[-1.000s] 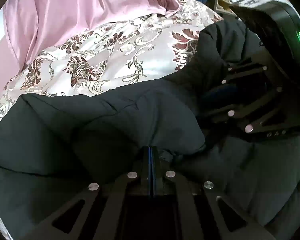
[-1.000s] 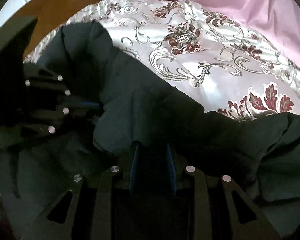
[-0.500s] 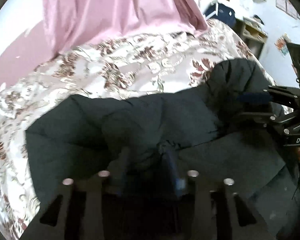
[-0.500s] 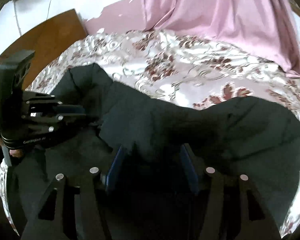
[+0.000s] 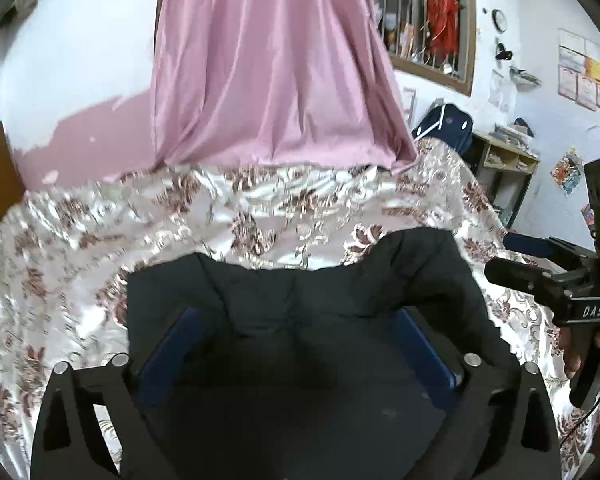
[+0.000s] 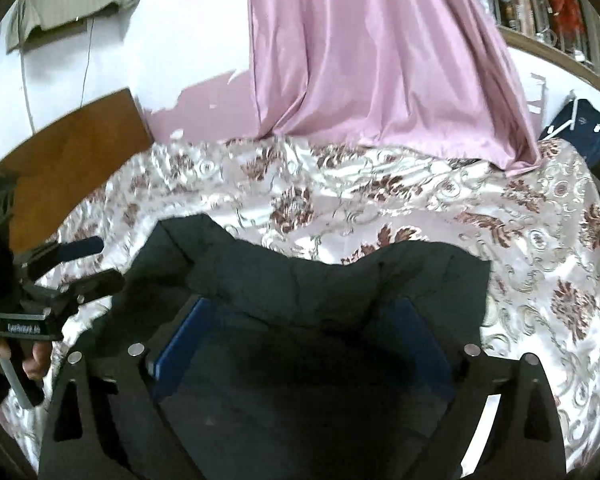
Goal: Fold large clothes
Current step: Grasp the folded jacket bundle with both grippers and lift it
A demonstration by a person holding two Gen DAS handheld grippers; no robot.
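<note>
Left tool: your left tool [image 5: 296, 344] had been pressed together on the dark cloth a second before; now its jaws were opening, spread wide, with the garment seen between the blue pads [image 5: 172, 344] but not pinched.
Right tool: your right tool [image 6: 300, 336] went the same way, from nearly closed to spread and still opening, pads clear of the cloth.
Garment: the dark jacket [image 5: 332, 292] lay folded on the bed [image 5: 80, 240], its far edge dipping in the middle, both corners raised.
View: you had lifted both tools; the pink curtain [image 5: 268, 64] and wall filled far more of each view than before.
Edges: the jacket's left edge stopped well short of the bed's left side; its right edge sat nearer the right side.
Open room: bare patterned bedspread stretched between the jacket and the curtain.
</note>
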